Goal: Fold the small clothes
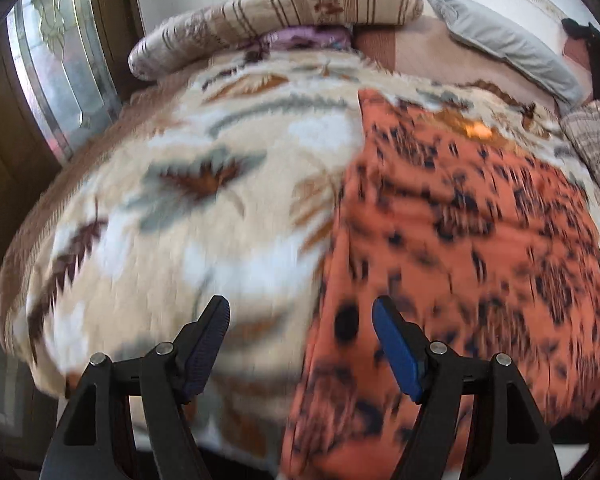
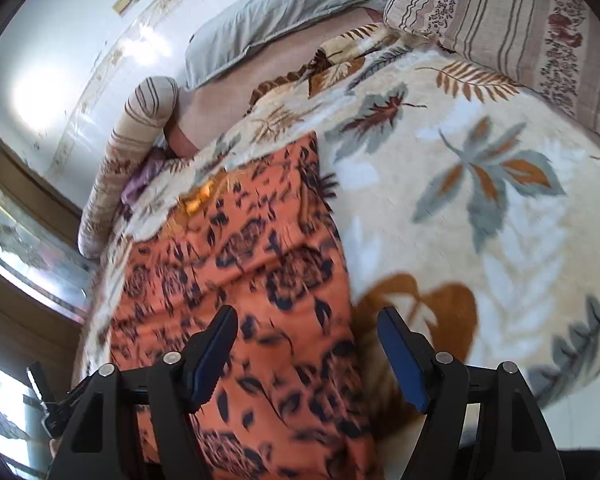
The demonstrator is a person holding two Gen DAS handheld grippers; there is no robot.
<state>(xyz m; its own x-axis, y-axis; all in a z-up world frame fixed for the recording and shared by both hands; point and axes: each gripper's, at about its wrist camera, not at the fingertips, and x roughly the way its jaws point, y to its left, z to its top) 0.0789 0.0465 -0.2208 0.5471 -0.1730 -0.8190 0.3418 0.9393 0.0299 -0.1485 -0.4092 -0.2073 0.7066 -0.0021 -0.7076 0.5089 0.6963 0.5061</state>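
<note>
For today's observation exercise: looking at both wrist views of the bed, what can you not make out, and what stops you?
- Orange dark-patterned cloth garment: left wrist view, motion blur smears its print; what kind of garment it is cannot be told.
- Its near end: right wrist view, cut off by the bottom edge and gripper frame.
- Purple cloth: mostly hidden under the striped beige pillow.
- Small yellow patch: too small to identify.
</note>
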